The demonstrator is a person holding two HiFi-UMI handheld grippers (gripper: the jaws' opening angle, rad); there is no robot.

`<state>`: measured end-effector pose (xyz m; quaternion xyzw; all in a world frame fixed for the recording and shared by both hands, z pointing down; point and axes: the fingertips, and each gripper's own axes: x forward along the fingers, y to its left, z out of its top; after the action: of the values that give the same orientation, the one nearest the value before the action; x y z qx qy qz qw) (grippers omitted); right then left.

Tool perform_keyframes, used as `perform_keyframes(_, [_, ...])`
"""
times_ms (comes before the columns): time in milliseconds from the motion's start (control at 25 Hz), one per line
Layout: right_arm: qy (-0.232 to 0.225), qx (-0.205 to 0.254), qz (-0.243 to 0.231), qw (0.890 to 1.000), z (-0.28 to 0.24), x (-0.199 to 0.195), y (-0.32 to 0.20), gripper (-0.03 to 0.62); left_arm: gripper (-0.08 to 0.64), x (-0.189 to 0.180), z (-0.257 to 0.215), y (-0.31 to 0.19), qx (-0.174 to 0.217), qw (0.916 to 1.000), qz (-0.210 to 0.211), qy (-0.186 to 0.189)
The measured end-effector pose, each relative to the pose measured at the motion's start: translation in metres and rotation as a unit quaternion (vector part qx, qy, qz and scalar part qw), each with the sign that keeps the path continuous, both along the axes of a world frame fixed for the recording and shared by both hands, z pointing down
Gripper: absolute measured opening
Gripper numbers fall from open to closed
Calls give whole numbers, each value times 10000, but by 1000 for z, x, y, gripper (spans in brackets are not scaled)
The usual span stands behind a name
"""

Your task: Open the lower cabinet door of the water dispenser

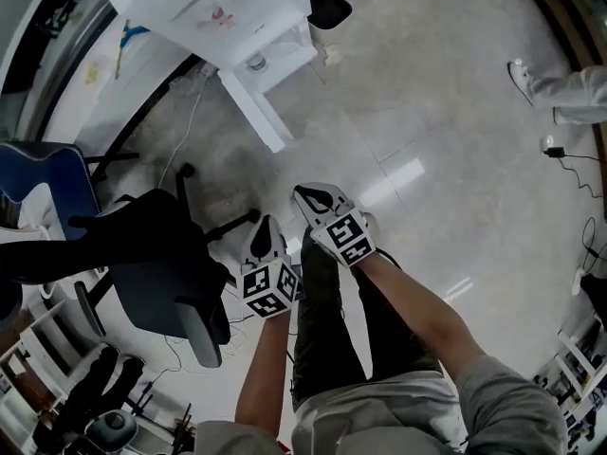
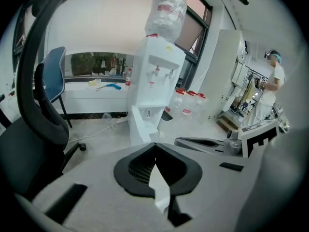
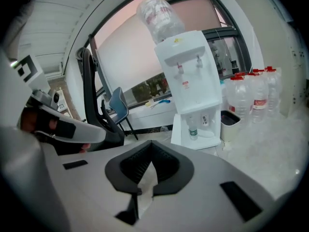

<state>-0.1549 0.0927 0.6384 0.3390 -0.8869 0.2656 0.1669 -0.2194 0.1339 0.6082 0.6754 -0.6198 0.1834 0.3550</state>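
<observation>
1. The water dispenser stands on the pale floor near the window ledge, well apart from both tools. An inverted bottle is seated on its top.
2. The lower cabinet door is swung out to one side, so the compartment is laid open. A small bottle is seen standing inside.
3. The left gripper is held in the air with its jaws pressed together, and nothing is pinched between them.
4. The right gripper is likewise held with its jaws closed tip to tip and nothing between them. It is carried just beside the left one and, in the head view, a little ahead of it.
5. In the head view, the edge of the open door is the part of the dispenser nearest to the grippers.
6. A black office chair is placed close on the left gripper's side, and its backrest fills the left of the left gripper view. It is set to the side of the line to the dispenser, not across it.
7. A blue chair is noted beyond the office chair, by the window ledge.
8. A dark bin is set just beside the dispenser's base, with a row of large water bottles beyond it.
9. A white cable is trailed over the floor towards the dispenser's foot.
10. A person in white is seen well away to the right.
</observation>
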Motion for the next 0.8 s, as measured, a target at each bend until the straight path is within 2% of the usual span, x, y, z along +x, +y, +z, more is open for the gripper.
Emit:
perform_keyframes(280, [-235,280,64,9993,-103,32,26,11,9,37,-93,23,416,9987,284,48])
perform_keyframes(480, [-368,606,131,9974,-186,58,25,11,9,63,-160,21,738,9965,377,109])
perform_keyframes(800, [-581,1153,298,9912,-306,93,31,11,9,102,-270,22,1486,9862,723,66])
